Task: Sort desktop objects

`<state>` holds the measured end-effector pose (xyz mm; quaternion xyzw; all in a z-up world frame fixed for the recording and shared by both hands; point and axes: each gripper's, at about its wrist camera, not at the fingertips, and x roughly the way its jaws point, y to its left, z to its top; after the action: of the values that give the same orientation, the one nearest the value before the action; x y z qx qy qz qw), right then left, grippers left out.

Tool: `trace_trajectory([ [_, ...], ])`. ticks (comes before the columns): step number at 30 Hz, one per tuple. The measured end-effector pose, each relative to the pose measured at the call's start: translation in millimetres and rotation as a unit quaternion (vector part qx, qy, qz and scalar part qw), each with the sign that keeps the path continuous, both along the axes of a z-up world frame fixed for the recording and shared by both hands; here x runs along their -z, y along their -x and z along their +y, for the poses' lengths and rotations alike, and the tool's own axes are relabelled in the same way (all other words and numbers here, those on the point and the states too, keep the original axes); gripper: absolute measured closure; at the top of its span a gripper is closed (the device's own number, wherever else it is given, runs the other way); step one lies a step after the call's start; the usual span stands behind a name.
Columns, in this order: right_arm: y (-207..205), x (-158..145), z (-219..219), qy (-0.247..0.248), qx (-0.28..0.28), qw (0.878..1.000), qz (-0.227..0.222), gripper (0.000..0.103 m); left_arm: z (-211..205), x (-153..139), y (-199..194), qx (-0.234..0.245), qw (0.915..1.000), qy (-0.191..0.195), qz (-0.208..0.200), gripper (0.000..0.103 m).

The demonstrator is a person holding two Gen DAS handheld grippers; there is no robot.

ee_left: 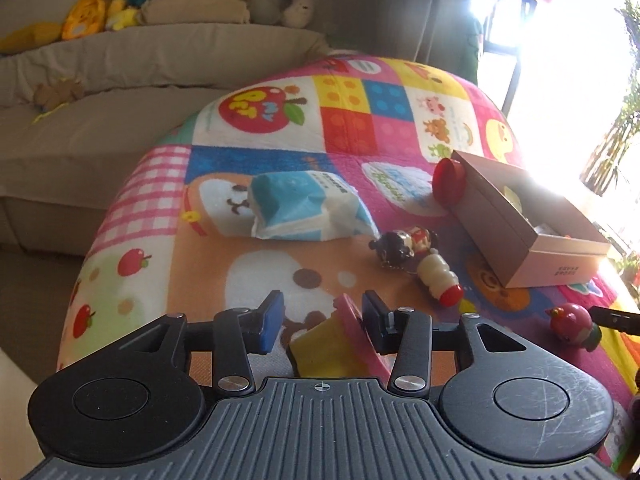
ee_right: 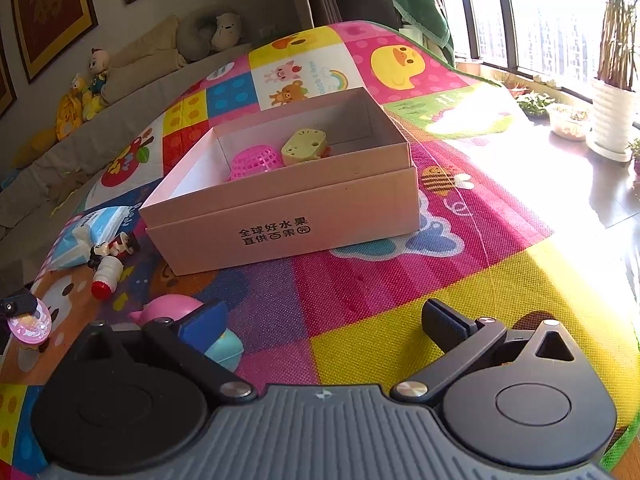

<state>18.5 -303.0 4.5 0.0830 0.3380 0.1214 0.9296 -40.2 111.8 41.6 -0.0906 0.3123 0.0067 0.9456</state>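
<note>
My left gripper [ee_left: 322, 302] is shut on a yellow toy with a pink disc [ee_left: 332, 346]. The disc lies flat against the right finger and the yellow body reaches the blue left pad. Beyond it on the mat lie a tissue pack [ee_left: 304, 208], a small doll [ee_left: 404, 244], a white bottle with a red cap [ee_left: 436, 276] and a red round piece [ee_left: 450, 180] leaning on the pink box [ee_left: 520, 240]. My right gripper [ee_right: 324, 320] stands open and empty in front of the box [ee_right: 280, 216]. A pink and teal toy [ee_right: 176, 308] sits just behind its left finger.
Inside the box lie a pink basket [ee_right: 250, 164] and a pale yellow toy [ee_right: 304, 146]. A beige sofa [ee_left: 100, 128] with plush toys runs along the left. Potted plants [ee_right: 612, 112] stand by the window on the right. The mat's edge drops off at the left.
</note>
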Motion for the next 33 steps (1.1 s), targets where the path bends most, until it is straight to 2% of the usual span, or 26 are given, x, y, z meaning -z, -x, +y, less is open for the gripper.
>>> trace_trajectory([
  [3,0.1,-0.4,0.7,0.001,0.0,1.0,0.0,0.0,9.4,-2.3,5.5,-0.018,0.9998,0.001,-0.003,0.046],
  [7,0.3,-0.7,0.8,0.001,0.0,1.0,0.0,0.0,18.5,-2.0,12.1,-0.033,0.9994,0.004,0.001,0.044],
  [11,0.4,-0.9,1.2,0.002,0.0,1.0,0.0,0.0,32.3,-3.0,26.3,-0.051,0.9983,0.028,-0.002,0.044],
  [14,0.6,-0.9,1.2,0.002,0.0,1.0,0.0,0.0,39.6,-3.1,36.3,-0.068,0.9973,0.027,-0.002,0.042],
  [16,1.0,-1.5,1.2,0.004,-0.003,1.0,0.0,0.0,39.8,-5.5,44.3,-0.053,0.9982,0.027,-0.009,0.03],
  [17,1.6,-2.9,1.9,0.006,-0.013,1.0,-0.001,0.0,36.8,-7.9,48.6,-0.039,0.9988,0.023,-0.015,0.025],
  [18,2.7,-4.8,2.9,0.008,-0.03,1.0,-0.004,0.0,31.0,-10.4,53.1,-0.023,0.9994,0.014,-0.021,0.016],
  [19,6.9,-9.6,7.0,0.016,-0.06,0.998,-0.018,0.0,23.3,-12.3,56.7,-0.007,0.9996,-0.001,-0.026,0.009],
  [21,15.4,-18.7,18.1,0.043,-0.115,0.991,-0.047,0.0,5.7,-12.9,58.9,0.014,0.9986,-0.042,-0.03,0.007],
  [23,24.2,-27.3,35.0,0.082,-0.173,0.979,-0.075,0.0,-8.7,-9.0,55.7,0.025,0.9969,-0.07,-0.024,0.007],
  [24,27.8,-30.6,47.2,0.108,-0.199,0.97,-0.087,0.0,-13.7,-6.3,53.5,0.028,0.9965,-0.076,-0.021,0.007],
  [26,28.6,-31.2,62.6,0.128,-0.233,0.96,-0.09,0.001,-20.4,-1.0,48.8,0.03,0.9965,-0.077,-0.013,0.007],
  [28,22.1,-29.0,76.2,0.138,-0.261,0.953,-0.065,0.018,-24.5,3.1,45.1,0.025,0.9964,-0.081,-0.006,0.007],
  [29,17.8,-27.0,80.3,0.139,-0.267,0.952,-0.051,0.022,-26.0,5.1,43.5,0.021,0.9961,-0.086,-0.005,0.007],
  [33,10.7,-17.4,87.9,0.139,-0.266,0.954,-0.01,0.049,-28.9,11.1,37.2,0.001,0.9939,-0.11,0.0,0.009],
])
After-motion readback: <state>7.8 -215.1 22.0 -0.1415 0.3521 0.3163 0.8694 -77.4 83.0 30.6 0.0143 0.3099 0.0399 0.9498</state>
